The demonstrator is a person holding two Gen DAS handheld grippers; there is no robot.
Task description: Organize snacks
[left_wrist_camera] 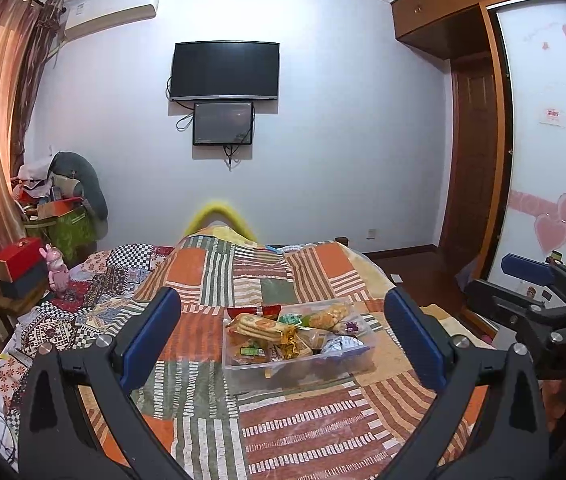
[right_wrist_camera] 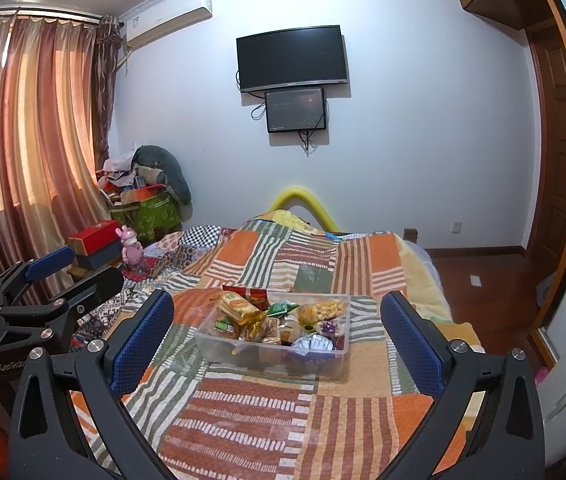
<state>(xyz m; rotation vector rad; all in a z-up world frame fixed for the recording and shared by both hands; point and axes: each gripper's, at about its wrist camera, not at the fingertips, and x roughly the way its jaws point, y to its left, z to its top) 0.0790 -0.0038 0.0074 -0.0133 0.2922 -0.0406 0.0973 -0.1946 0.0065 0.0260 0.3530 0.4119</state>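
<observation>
A clear plastic box [left_wrist_camera: 243, 368] full of wrapped snacks [left_wrist_camera: 267, 328] sits on the patchwork bedspread [left_wrist_camera: 303, 432], straight ahead in both views; in the right wrist view the box [right_wrist_camera: 219, 346] holds the same snacks [right_wrist_camera: 279, 320]. My left gripper [left_wrist_camera: 283, 340] is open and empty, its blue pads [left_wrist_camera: 151, 336] standing wide on either side of the box, short of it. My right gripper [right_wrist_camera: 277, 336] is also open and empty, likewise held back from the box. Each gripper shows at the edge of the other's view: the right [left_wrist_camera: 535, 280], the left [right_wrist_camera: 59, 268].
The bed [right_wrist_camera: 363, 264] runs toward a white wall with a TV [right_wrist_camera: 291, 58]. Boxes [right_wrist_camera: 97, 244], a pink toy [right_wrist_camera: 131, 246] and a cluttered pile [right_wrist_camera: 143, 196] lie left by the curtains [right_wrist_camera: 27, 132]. Wooden floor [right_wrist_camera: 479, 276] and a wardrobe [left_wrist_camera: 539, 140] lie right.
</observation>
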